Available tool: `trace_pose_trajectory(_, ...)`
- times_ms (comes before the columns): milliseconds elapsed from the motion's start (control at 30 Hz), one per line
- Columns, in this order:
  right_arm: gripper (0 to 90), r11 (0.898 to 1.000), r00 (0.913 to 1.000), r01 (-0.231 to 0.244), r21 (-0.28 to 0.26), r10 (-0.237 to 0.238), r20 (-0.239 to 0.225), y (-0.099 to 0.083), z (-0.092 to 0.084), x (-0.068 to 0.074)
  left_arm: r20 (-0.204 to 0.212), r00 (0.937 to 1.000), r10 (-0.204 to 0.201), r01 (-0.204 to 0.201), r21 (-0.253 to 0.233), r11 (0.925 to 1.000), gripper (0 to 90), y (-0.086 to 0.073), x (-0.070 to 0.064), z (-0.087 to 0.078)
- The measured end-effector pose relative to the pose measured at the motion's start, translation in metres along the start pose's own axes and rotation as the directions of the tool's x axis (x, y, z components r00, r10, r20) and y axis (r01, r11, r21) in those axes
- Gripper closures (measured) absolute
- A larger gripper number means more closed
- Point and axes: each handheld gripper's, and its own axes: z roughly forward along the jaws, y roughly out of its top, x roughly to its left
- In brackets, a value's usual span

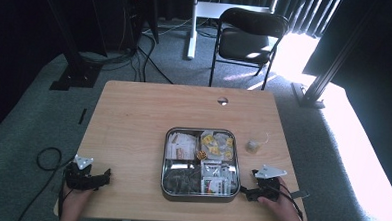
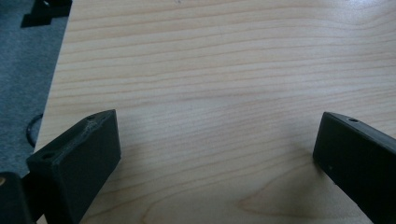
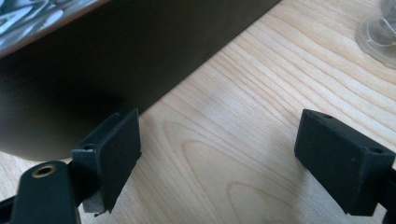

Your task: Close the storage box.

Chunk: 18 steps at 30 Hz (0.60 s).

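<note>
Tray [image 1: 200, 195] of metal, square and split into four compartments, sat in the lower middle of the high view on the wooden table [image 1: 133, 123], which took up the centre of that frame. Its upper-left compartment held pale paper packets [image 1: 179, 146], the upper-right clear wrapped pieces with yellow marks [image 1: 217, 143], the lower-right white sachets with red and green print [image 1: 215, 180], and the lower-left dark wrapped items [image 1: 181, 180] that were too dim to make out. A black folding chair [image 1: 247, 35] stood on the grey carpet beyond the table, in the upper middle of the frame. The left gripper [image 1: 103, 178] rested at the lower left of the high view, well apart from the tray, held by a hand [image 1: 75, 200] at the table's near edge; in the left gripper view its jaws stood wide apart over bare wood [image 2: 219, 93] with nothing between them. The right gripper [image 1: 245, 192] lay at the lower right, just beside the tray's right wall; in the right gripper view its jaws were likewise spread wide and empty, with the tray's dark side [image 3: 116, 60] across the upper left. A small clear wrapped bundle [image 1: 253, 146] with a thin string lay on the table right of the tray, near it but not touching.
</note>
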Motion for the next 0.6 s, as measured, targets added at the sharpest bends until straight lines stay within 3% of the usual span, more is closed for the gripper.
trace_pose_trajectory(100, 14.0, 1.000, 1.0000, -0.002, 0.000, 0.002, 0.001, -0.0002, -0.0002, 0.0002, 0.024, 0.9996, -0.015, 0.015, 0.010, 0.9998, 1.1, -0.0006, 0.0015, 0.0000)
trace_pose_trajectory(233, 14.0, 1.000, 1.0000, -0.002, 0.000, 0.002, 0.001, -0.0003, -0.0002, 0.0002, 0.066, 0.9976, 0.018, -0.019, 0.010, 0.9998, 1.1, -0.0005, 0.0023, 0.0004)
trace_pose_trajectory(600, 14.0, 1.000, 1.0000, -0.001, -0.001, 0.001, 0.001, -0.0003, -0.0002, 0.0002, 0.076, 0.9968, 0.026, -0.027, 0.010, 0.9996, 1.1, -0.0005, 0.0034, 0.0006)
